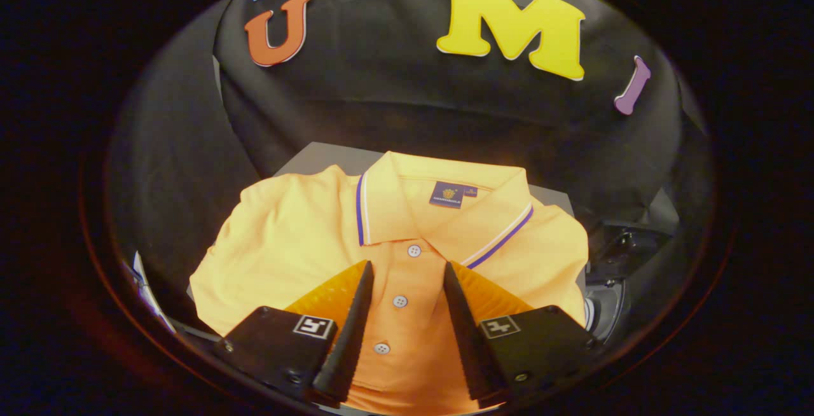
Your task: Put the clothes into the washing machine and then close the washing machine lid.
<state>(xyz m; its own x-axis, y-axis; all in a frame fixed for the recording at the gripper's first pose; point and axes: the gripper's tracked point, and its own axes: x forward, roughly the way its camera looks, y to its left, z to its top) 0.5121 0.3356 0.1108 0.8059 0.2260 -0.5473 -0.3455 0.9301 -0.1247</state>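
One shirt (305, 238), orange-yellow polo, lies folded, front up, on a grey tabletop (324, 156) set against the black cloth wall. Collar (439, 206): turned down, trimmed with a purple and white stripe, a small dark label inside the neck. Placket: three pale buttons (400, 301) in a row, running from the collar toward the camera. Tongs (407, 276): spread apart, black toothed fingers (356, 314) hovering over the shirt's chest, one on each side of the placket; the lower two buttons show in the gap between them, the top button just ahead of the tips. Nothing is pinched; contact with the fabric cannot be told. A dark, partly metallic fixture (610, 276) sits just beside the shirt's right shoulder; its nature is unclear.
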